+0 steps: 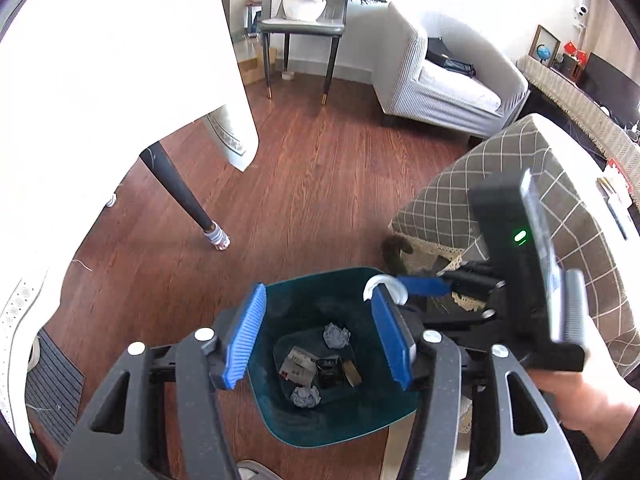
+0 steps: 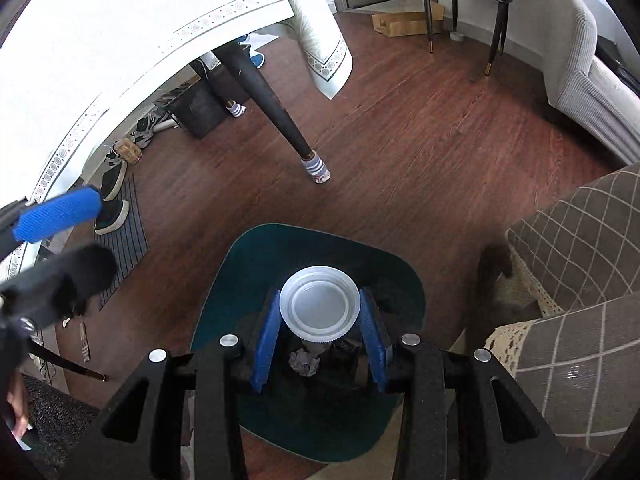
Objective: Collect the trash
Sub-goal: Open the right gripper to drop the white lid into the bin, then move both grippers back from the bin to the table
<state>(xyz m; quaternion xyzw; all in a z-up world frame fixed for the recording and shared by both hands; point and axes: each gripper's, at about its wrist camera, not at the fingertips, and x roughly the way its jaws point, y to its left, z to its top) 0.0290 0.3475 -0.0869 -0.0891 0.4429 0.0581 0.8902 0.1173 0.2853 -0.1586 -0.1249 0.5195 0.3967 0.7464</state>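
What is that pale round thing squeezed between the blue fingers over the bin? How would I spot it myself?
Find the dark teal bin on the wooden floor, between the table leg and the checked grey cover. Directly above its opening, the right gripper clamps a translucent white plastic cup. Unlike the crumpled paper balls and wrappers lying inside the bin, it is smooth, round and held in the air.

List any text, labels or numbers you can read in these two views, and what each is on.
None can be read.
White carton scrap in the teal bin: red and dark print, too blurred.
Black packet in the bin: pale marks, too small.
Red tags on the far shelf: unreadable.
Clear plastic cup in the right hand-held gripper: no print visible.
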